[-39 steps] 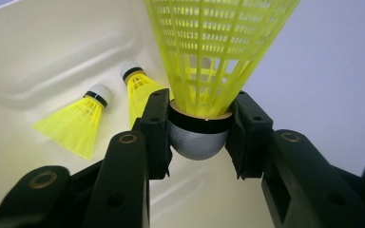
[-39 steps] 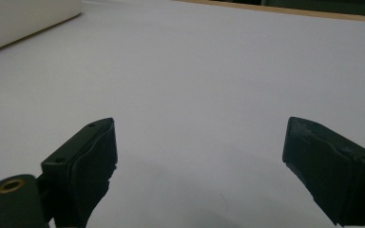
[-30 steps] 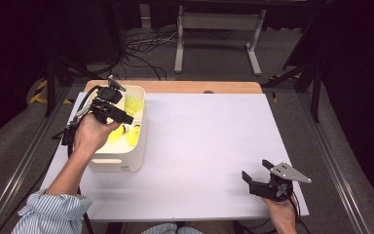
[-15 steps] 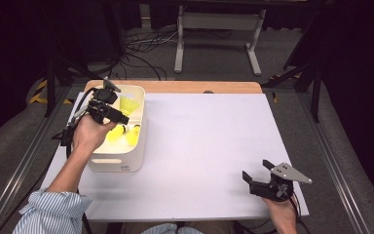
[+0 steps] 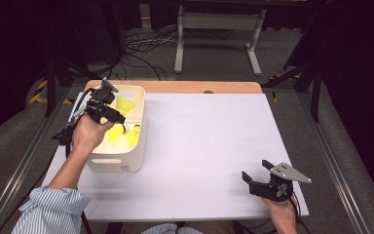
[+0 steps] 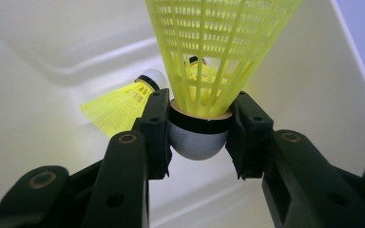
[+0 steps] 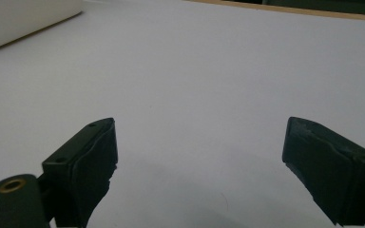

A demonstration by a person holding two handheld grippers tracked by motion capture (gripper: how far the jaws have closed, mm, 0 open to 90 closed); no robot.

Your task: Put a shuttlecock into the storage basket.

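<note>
Now the left hand-held gripper (image 6: 199,137), clamping a yellow shuttlecock (image 6: 209,61), has sunk into the bin (image 5: 126,163).

The held shuttlecock (image 6: 204,95) has a yellow plastic mesh skirt and a rounded grey-white cork base ringed with a black band; it is gripped at that base, skirt pointing away into the white bin (image 5: 139,117). The bin stands by the tabletop's left edge, near the far left corner. More yellow shuttlecocks (image 5: 126,135) lie on their sides on the bin's floor, one (image 6: 123,102) just behind the held one.
</note>
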